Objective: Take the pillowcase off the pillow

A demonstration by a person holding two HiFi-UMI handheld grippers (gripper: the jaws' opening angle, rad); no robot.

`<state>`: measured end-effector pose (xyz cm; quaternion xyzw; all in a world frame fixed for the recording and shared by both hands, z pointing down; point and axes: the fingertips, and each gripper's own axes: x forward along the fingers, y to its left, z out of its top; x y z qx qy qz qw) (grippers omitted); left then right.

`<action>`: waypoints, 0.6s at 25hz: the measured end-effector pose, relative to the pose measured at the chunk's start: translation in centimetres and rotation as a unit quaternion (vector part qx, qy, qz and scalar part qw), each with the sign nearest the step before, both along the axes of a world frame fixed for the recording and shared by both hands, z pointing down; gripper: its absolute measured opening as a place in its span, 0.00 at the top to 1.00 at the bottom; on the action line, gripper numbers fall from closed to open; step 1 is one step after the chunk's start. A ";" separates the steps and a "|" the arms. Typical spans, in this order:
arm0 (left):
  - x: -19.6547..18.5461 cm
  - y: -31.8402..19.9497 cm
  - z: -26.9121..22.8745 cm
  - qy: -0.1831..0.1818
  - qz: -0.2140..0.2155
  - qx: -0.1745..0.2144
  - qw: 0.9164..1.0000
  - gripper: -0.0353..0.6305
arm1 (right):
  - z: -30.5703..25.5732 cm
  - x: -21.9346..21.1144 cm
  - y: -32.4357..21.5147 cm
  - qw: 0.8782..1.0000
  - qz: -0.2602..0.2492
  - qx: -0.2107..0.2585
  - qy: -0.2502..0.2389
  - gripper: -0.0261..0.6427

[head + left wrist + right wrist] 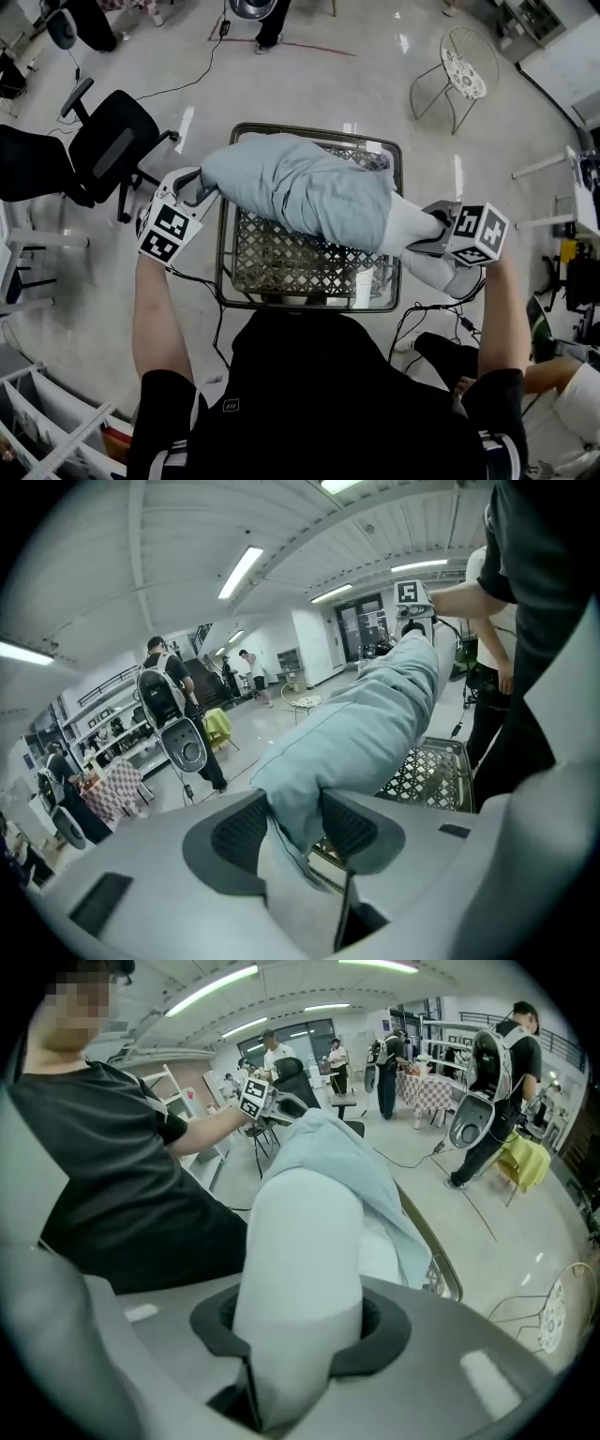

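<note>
Gripping corner of pale blue fabric pillowcase [300,192] in my left gripper [295,825]; my right gripper [300,1326] clenched on exposed end of soft white pillow [411,223].

Pale blue pillowcase [300,187] between dark grey left pads [242,832]; white pillow [412,225] between right pads [386,1330]. Table [291,267]: brown lattice. Cubes [169,232]: black-white squares.

The pillowcase [300,192] lies across the back part of the table [222,253], and the pillow [412,225] comes out of it at the right. The left tool [200,192] grips the pillowcase's left end, the right tool [433,230] the pillow's right end. An office chair [108,150] stands left of the table, a round chair [464,66] behind it at the right
</note>
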<state>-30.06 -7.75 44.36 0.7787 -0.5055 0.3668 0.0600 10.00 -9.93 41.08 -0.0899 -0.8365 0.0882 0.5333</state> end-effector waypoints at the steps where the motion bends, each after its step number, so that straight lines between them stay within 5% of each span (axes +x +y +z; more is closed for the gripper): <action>1: -1.0 0.2 -0.8 0.004 0.002 0.006 1.000 0.67 | -0.9 -0.9 0.4 1.000 -0.002 -0.002 -0.006 0.69; 4: -2.8 1.7 -4.0 0.013 0.012 0.027 0.999 0.69 | -2.1 -2.5 1.5 1.000 -0.002 -0.016 -0.017 0.68; 7: -2.2 3.2 -6.0 -0.035 0.040 0.027 0.998 0.66 | -0.7 -2.3 2.5 0.999 0.010 -0.049 -0.016 0.66; 12: 5.7 3.4 -7.8 -0.046 0.167 0.028 0.984 0.57 | 1.2 -0.8 1.4 0.997 0.028 -0.070 -0.012 0.62; 15: 9.8 1.9 -6.5 -0.102 0.218 0.007 0.971 0.53 | 1.6 -0.1 0.5 0.998 0.020 -0.064 -0.006 0.56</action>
